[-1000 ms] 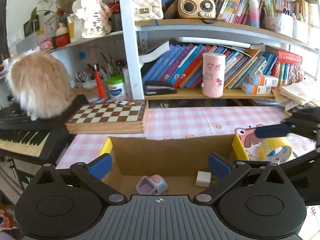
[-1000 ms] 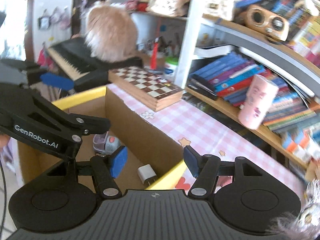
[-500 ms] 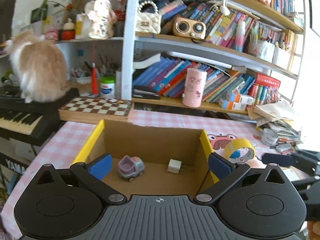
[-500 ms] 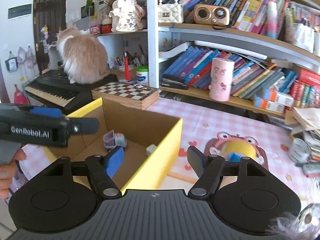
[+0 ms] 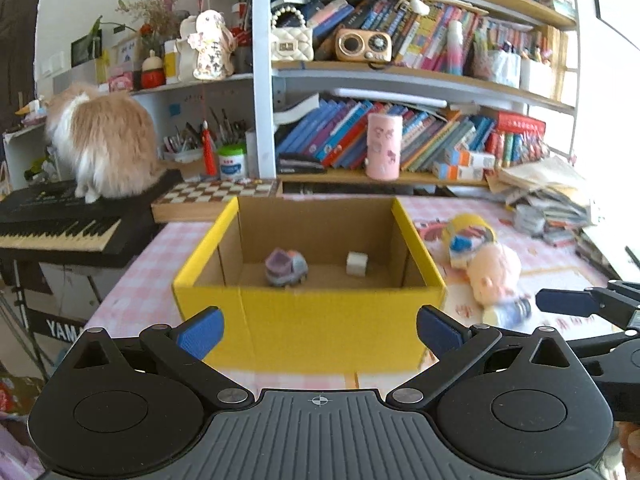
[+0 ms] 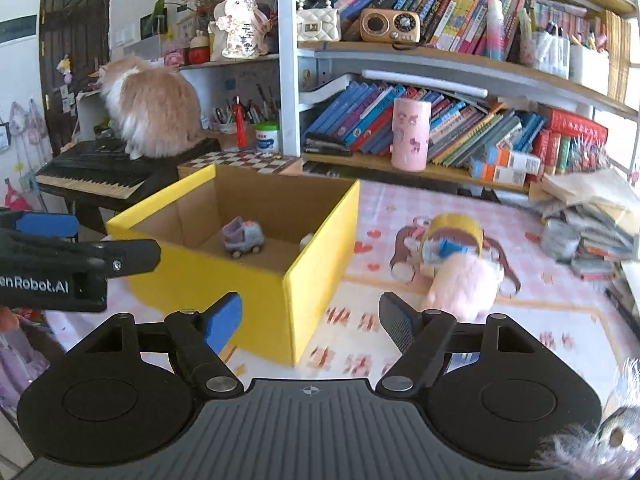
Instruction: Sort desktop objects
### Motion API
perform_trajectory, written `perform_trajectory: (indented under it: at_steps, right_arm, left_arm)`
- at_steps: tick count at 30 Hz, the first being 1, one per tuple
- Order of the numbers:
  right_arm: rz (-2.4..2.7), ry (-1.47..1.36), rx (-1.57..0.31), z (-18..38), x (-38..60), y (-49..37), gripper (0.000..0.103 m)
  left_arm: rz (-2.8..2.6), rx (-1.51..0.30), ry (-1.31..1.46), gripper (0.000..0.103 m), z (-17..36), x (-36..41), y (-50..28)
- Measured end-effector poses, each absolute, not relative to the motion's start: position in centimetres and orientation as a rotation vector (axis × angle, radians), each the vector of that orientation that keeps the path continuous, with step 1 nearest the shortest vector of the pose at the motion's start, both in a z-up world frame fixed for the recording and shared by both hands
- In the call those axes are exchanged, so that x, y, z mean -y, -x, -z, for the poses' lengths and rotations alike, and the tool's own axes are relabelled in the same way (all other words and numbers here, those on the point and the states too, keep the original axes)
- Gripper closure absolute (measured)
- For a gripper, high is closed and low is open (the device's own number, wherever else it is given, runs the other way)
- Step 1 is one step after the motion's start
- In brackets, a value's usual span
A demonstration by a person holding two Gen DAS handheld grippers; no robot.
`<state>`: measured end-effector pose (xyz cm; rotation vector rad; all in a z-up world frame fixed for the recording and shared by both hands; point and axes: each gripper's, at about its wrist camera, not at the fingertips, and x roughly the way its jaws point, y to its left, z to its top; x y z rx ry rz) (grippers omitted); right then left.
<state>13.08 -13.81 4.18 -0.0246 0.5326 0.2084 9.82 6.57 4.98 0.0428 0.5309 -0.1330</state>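
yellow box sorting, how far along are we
Done: a toy car and a small white cube lie inside the yellow box. In hand: nothing; the left hand-held gripper and right hand-held gripper are both open and empty. Left: the pink plush doll and yellow tape roll on the table beside the box.

White letters "enRobot.AI", cut off at the frame edge, stand on the black body of the left gripper (image 6: 44, 236). "YAM", also cut off, stands in white on the black front panel of the keyboard stand (image 5: 60, 330). Other labels are too small to read.
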Motion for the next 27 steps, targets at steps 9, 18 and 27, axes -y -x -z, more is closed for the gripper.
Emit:
perform_trajectory:
  at_steps: [9, 18, 27]
  right_arm:
    - [-0.183, -0.003, -0.574, -2.5, 12.8, -8.3, 0.029]
    - [-0.090, -0.021, -0.572, -1.8, 13.3, -4.8, 0.029]
    - [0.002, -0.045, -0.596, -1.4, 15.1, -3.3, 0.029]
  left_arm:
    - [0.112, -0.556, -0.057, 0.000, -3.8, -7.0, -6.1]
    - [0.217, -0.444, -0.175, 0.000, -3.4, -5.2, -3.1]
    - [0.311, -0.564, -0.191, 0.000, -2.4, -3.3, -3.6]
